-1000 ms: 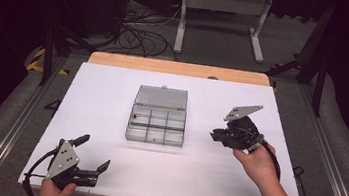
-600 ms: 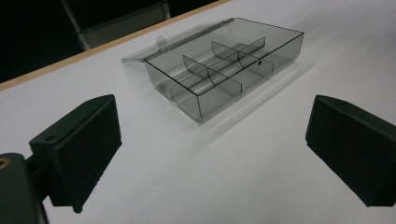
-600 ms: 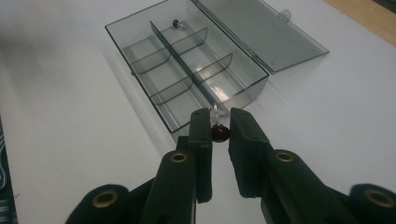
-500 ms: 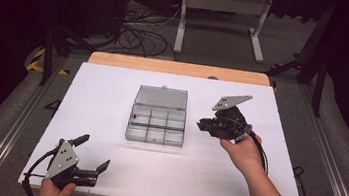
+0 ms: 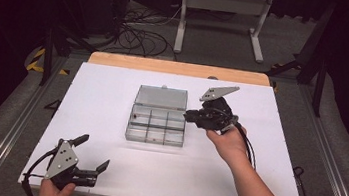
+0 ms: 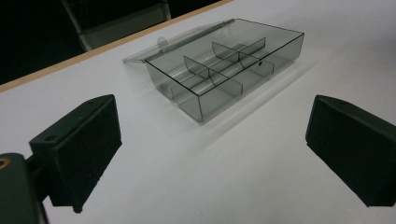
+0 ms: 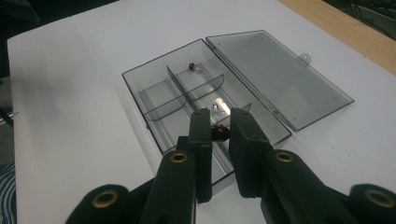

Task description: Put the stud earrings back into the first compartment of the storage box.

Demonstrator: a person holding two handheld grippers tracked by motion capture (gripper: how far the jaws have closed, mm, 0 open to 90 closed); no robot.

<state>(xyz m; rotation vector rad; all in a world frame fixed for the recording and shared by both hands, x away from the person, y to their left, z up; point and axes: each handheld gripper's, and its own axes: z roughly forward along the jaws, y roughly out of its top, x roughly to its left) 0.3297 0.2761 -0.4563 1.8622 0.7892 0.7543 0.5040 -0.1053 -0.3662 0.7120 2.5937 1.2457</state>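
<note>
A clear grey compartment box point(image 5: 156, 124) lies in the middle of the white table point(image 5: 113, 85), its lid point(image 5: 161, 98) folded flat behind it. My right gripper point(image 5: 189, 115) hovers at the box's right edge, pointing left. In the right gripper view its jaws point(image 7: 219, 122) are shut on a small dark red piece point(image 7: 219, 133) above a compartment of the box point(image 7: 154, 100). Another small red piece point(image 7: 192, 66) lies in a far compartment. My left gripper point(image 5: 95, 150) rests at the table's front left, open and holding nothing; in its own view point(image 6: 215, 154) the box point(image 6: 224, 70) lies well ahead.
A wooden strip point(image 5: 178, 68) runs along the table's far edge. Beyond it stand a metal stand point(image 5: 222, 18) and cables point(image 5: 140, 28) on the floor. White tabletop spreads out on all sides of the box.
The right hand has carried its gripper leftward from the table's right side to the box's right edge, with the jaws still shut. The left gripper has stayed where it was.
</note>
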